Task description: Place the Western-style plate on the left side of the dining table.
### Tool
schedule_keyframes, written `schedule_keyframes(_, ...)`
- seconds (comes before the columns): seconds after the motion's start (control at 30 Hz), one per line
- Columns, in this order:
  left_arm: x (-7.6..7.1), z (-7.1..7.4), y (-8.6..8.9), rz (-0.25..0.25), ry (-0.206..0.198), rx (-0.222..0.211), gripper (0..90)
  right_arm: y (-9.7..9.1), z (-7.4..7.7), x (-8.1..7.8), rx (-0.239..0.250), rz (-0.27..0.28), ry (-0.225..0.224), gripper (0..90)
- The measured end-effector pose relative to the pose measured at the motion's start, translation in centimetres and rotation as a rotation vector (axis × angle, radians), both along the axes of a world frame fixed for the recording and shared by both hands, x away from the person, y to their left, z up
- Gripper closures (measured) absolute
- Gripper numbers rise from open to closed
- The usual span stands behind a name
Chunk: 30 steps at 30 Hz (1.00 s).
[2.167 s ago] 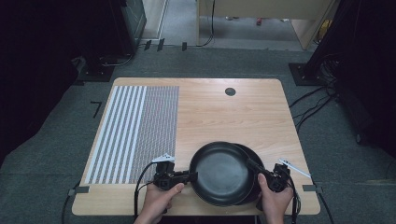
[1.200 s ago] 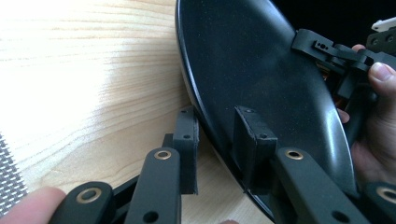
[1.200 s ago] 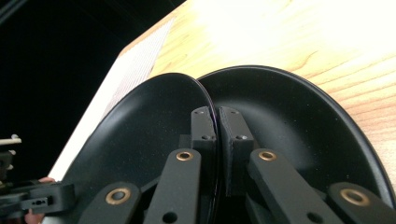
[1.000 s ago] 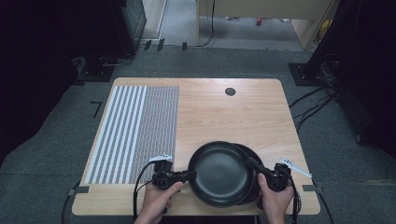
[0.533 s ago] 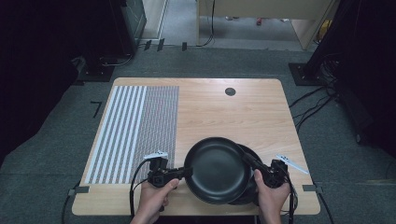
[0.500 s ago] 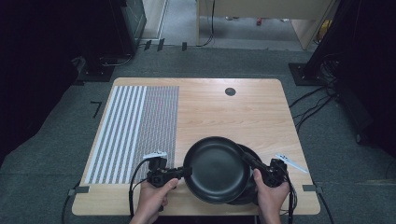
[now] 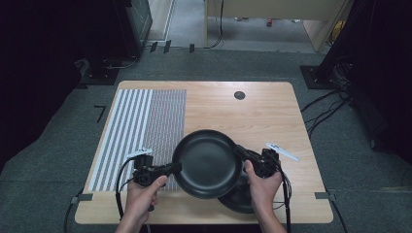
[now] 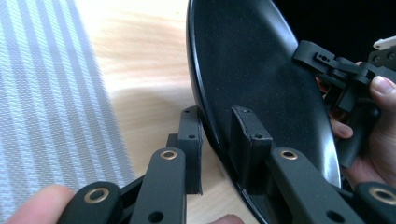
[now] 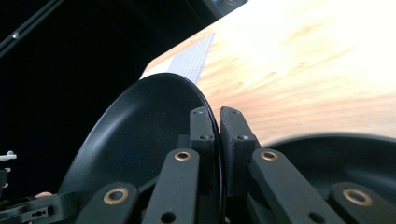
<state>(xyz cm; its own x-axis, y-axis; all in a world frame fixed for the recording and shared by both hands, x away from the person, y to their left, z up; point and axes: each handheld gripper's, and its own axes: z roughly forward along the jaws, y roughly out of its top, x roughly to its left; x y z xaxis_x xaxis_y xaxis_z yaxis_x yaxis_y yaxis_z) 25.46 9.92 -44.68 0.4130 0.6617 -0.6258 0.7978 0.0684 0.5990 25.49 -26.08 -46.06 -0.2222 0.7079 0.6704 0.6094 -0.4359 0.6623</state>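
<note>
We are holding a black pan [image 7: 207, 163] between our two grippers, lifted over the near part of the wooden table [image 7: 262, 116]. Our left gripper [image 7: 167, 168] is meeting the pan's rim on our left side; in the left gripper view its jaws are straddling that rim [image 8: 205, 121], one pad on the outer wall and one on the inner face, with a little daylight showing beside the outer pad, so we are gripping loosely at best. Our right gripper [image 7: 245, 156] is pinching the opposite rim; in the right gripper view its jaws are pressed tight onto the thin edge [image 9: 215, 130] with no gap.

Just below and beyond the right gripper, a second black pan [image 7: 238, 196] is sitting on the table, partly under the lifted one and close to the table's near edge. To the outer side of the left gripper a striped mat [image 7: 143, 128] is lying flat, its near end directly under that gripper. Ahead of both grippers the bare wood is running open to the far edge, broken by a small dark round hole [image 7: 239, 95]. Beyond the right gripper the table edge is near.
</note>
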Motion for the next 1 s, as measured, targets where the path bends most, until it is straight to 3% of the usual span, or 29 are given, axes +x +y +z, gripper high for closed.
schedule_keyframes(0.3, 0.9, 0.8, 4.4, 0.106, -0.016, -0.013, 75.8, 4.4, 0.9, 3.1, 0.0, 0.061, 0.005, 84.9)
schedule_keyframes(0.53, 1.8, 1.1, 7.8, 0.15, -0.015, -0.013, 75.9, 8.2, 1.4, 5.7, -0.003, 0.105, 0.008, 84.7)
schedule_keyframes(0.87, 3.7, -0.1, 11.9, 0.244, 0.009, -0.026, 76.4, 13.4, 0.5, 9.9, -0.016, 0.151, 0.05, 84.2)
schedule_keyframes(1.0, 4.8, -1.1, 13.3, 0.267, 0.019, -0.044, 76.4, 14.6, 0.2, 11.1, -0.029, 0.161, 0.057, 84.0)
